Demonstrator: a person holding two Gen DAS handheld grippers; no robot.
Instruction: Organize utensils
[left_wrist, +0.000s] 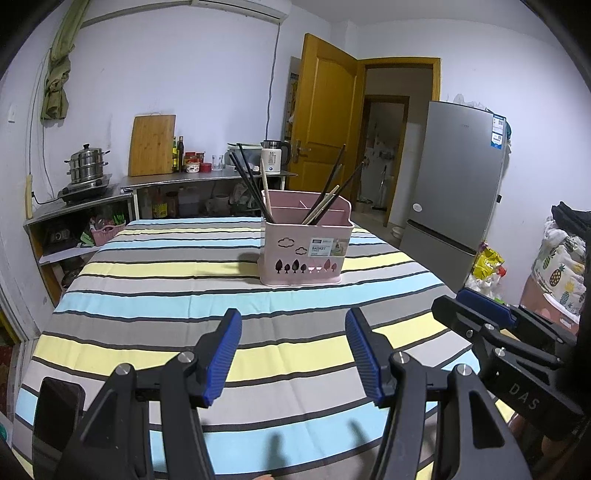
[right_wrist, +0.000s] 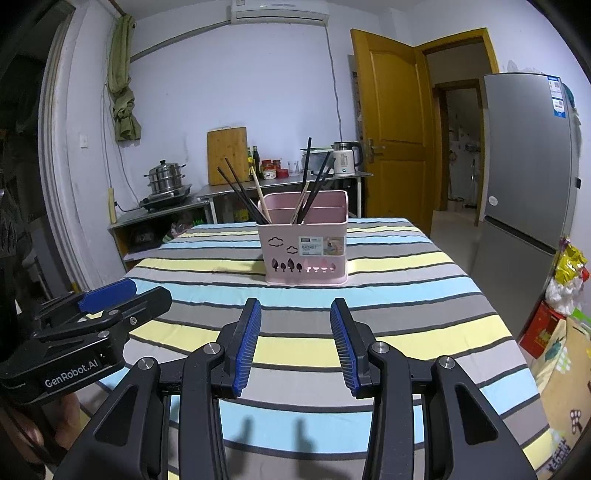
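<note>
Both claws hang low over the near part of the table with the striped cloth of yellow, blue and grey bands (left_wrist: 155, 306), well apart from the work. The left gripper (left_wrist: 293, 356) has its blue ribbed pads standing apart with nothing between them, and the right gripper (right_wrist: 295, 345) is the same: jaws apart, empty, only cloth visible in the gap.

The task's thing, a pink plastic utensil basket with cloud and tree cut-outs and a paper label (left_wrist: 304, 243), stands upright near the middle of the table, ahead of both grippers.

I think the main risk is in the basket itself. It looks light and tall, and the sticks lean outward over its rim. If a claw pushes a leaning stick sideways or comes in too low against the wall, the basket can tip or slide on the loose cloth. The thin, smooth sticks may also slip or turn between the pads, and a grip on one stick can drag its neighbours out.

Inside, dividers split the basket into compartments. The dark chopsticks (left_wrist: 245, 181) lean left from the left compartment together with one pale wooden stick (left_wrist: 266, 195). More dark and pale sticks (left_wrist: 328, 195) lean right from another compartment. Which compartment exactly, I cannot tell.
</note>
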